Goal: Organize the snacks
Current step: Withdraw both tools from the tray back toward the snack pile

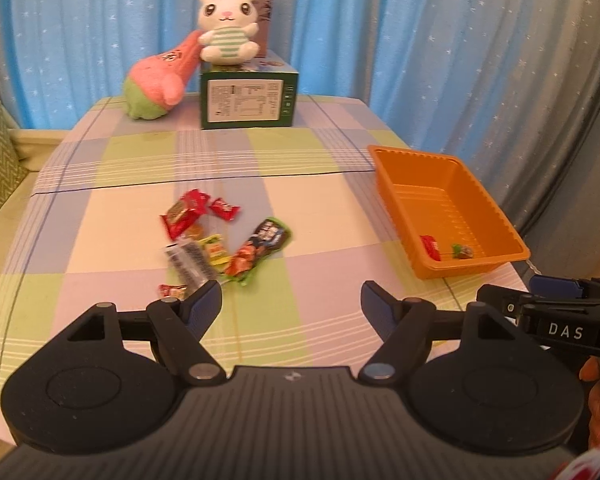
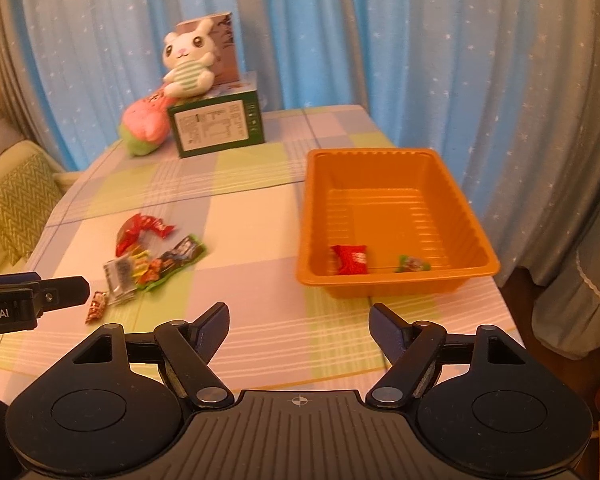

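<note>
**Both hand-held grippers free, next snack still to pick**

Left hand-held gripper (image 1: pixel 291 300) and right hand-held gripper (image 2: pixel 299 322) both hang with jaws spread and nothing between them, above the near edge of the counter (image 1: pixel 320 208). The orange tray (image 2: pixel 476 224) sits at the counter's right edge, holding a red packet (image 2: pixel 350 259) and a small green candy (image 2: pixel 414 263) near its front wall. The snack pile (image 1: pixel 216 240) lies mid-counter, left of the tray. Best take an outlying piece first: the small red candy (image 1: pixel 172 290) nearest the front edge lies apart from the rest. Come down square on it, pinch across the wrapper, and avoid dragging neighbours.
</note>
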### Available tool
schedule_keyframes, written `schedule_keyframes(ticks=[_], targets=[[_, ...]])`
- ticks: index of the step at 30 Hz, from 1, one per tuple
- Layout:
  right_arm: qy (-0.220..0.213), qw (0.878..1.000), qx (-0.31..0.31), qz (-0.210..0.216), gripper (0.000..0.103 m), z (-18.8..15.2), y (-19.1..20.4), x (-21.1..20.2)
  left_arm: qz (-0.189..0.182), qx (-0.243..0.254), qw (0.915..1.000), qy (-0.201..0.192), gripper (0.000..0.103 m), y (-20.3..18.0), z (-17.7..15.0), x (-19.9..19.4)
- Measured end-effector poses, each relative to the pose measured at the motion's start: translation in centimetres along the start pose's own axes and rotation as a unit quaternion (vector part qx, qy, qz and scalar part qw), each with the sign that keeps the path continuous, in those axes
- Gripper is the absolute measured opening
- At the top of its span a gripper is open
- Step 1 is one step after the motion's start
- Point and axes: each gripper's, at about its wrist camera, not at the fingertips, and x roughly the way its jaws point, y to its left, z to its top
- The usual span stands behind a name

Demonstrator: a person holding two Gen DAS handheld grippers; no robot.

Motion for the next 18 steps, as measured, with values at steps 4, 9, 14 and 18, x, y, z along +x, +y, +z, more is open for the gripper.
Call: schedule_keyframes(ticks=[4, 9, 14, 18], targets=[[0.002, 1.000, -0.009, 0.003, 0.078, -0.1, 1.0, 0.3, 0.009, -0.003, 1.0000, -0.001, 0.074, 1.0, -0.3, -0.4], [0.007, 1.000, -0.016, 0.006, 0.078, -0.2, 1.7, 0.9, 0.017, -0.006, 0.9998, 0.000, 0.074, 1.9, -0.6, -0.5], [0.011, 1.000, -0.018, 0.007, 0.078, -0.4, 2.2, 1.3, 0.026, -0.009, 0.9996, 0.004, 0.074, 2.7, -1.0, -0.5], [0.014, 1.000, -0.020, 0.011, 0.078, -0.5, 2.5, 1.6, 0.032, -0.013, 0.9994, 0.006, 0.074, 3.5, -1.3, -0.4]])
